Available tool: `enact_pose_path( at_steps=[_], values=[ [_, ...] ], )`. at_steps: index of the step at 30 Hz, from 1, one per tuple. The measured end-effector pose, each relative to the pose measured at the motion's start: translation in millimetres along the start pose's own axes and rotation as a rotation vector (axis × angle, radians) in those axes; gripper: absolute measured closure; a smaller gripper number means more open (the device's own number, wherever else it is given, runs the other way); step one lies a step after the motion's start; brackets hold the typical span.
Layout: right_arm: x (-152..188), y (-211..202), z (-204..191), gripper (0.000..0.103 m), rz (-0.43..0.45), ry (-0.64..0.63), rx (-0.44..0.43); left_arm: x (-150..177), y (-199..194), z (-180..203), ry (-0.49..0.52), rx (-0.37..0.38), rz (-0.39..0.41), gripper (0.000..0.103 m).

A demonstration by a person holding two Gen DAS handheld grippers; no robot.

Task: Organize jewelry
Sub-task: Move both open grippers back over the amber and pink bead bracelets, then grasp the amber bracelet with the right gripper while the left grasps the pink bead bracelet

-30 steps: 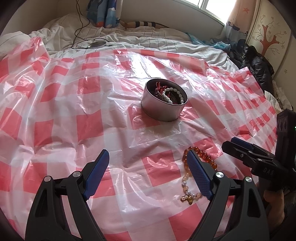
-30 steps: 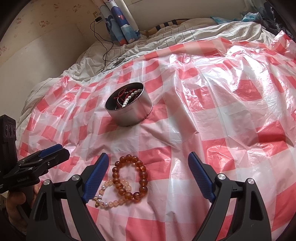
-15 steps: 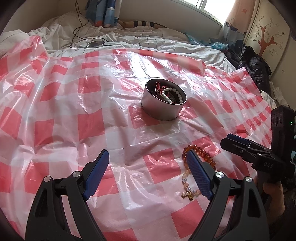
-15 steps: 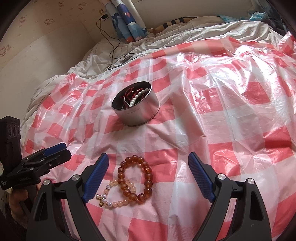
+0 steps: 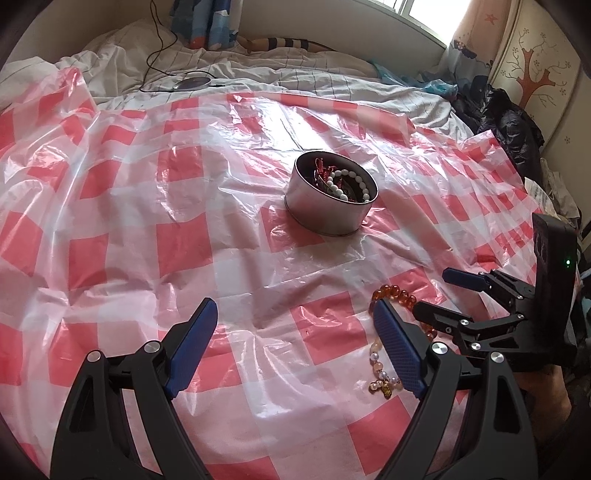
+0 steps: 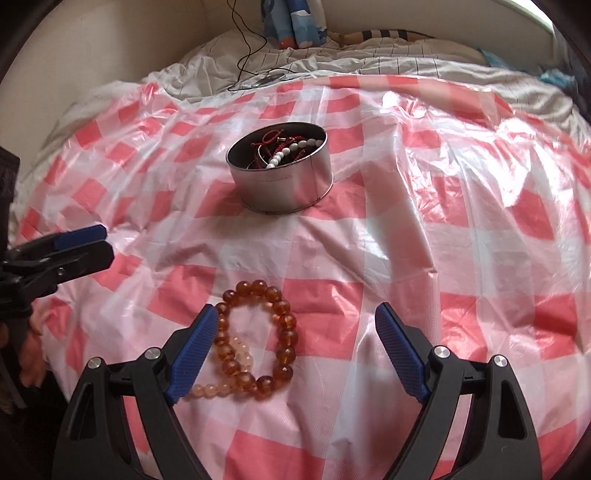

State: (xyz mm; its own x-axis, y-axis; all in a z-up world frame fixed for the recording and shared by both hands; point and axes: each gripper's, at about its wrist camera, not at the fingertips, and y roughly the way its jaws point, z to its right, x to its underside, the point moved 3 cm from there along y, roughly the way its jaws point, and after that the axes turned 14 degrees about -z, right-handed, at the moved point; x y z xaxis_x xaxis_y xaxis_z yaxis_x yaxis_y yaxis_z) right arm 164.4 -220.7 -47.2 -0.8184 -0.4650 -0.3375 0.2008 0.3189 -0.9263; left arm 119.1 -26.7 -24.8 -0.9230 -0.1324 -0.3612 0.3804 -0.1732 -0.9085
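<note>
A round silver tin [image 5: 330, 206] [image 6: 282, 181] stands on the red-and-white checked plastic sheet [image 5: 147, 229] and holds a white bead bracelet [image 5: 351, 182] and red cords. An amber bead bracelet [image 6: 258, 332] [image 5: 397, 295] lies nearer, overlapping a pale peach bead bracelet [image 6: 210, 389] [image 5: 380, 363] with a gold charm. My right gripper [image 6: 295, 354] is open; the amber bracelet lies just inside its left finger, untouched. My left gripper [image 5: 291, 343] is open over bare sheet, the bracelets partly hidden behind its right finger. Each gripper shows at the other view's edge.
Beyond the sheet lies rumpled white bedding [image 5: 295, 77] with a black cable and a round device [image 5: 192, 83]. A blue patterned curtain [image 6: 291, 22] hangs at the back wall. Dark clothing [image 5: 509, 122] is piled at the right beside a tree-painted panel.
My right gripper has rolled and shifted so the bracelets and tin sit more centred and closer in its view. The left gripper has stayed put. Nothing was grasped.
</note>
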Motion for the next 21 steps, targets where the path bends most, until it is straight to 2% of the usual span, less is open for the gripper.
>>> enact_pose_path(
  at_steps=[2,8,11,12,14,17,21],
  values=[
    [-2.9,4.6,-5.4,0.020,-0.002,-0.045,0.068,-0.3,-0.2,0.0,0.001,-0.010,0.001,0.020],
    [-3.8,25.2,-20.6,0.030,-0.038,-0.186,0.297,-0.3,0.1,-1.4,0.000,-0.024,-0.002,0.020],
    [-4.9,28.1,-30.7,0.054,-0.033,-0.243,0.299,1.0,2.8,6.7,0.034,-0.018,-0.014,0.020],
    [-4.5,30.2,-34.5,0.059,-0.038,-0.263,0.296,1.6,3.7,9.9,0.052,-0.022,-0.017,0.020],
    [-2.6,32.7,-41.4,0.081,-0.049,-0.292,0.263,2.2,4.8,13.2,0.067,-0.029,-0.021,0.020],
    [-0.6,33.9,-45.8,0.089,-0.055,-0.309,0.263,1.7,5.3,10.6,0.057,-0.030,-0.024,0.020],
    [-4.6,26.1,-23.8,0.091,-0.046,-0.200,0.243,2.7,4.9,8.2,0.046,-0.028,-0.025,0.020]
  ],
)
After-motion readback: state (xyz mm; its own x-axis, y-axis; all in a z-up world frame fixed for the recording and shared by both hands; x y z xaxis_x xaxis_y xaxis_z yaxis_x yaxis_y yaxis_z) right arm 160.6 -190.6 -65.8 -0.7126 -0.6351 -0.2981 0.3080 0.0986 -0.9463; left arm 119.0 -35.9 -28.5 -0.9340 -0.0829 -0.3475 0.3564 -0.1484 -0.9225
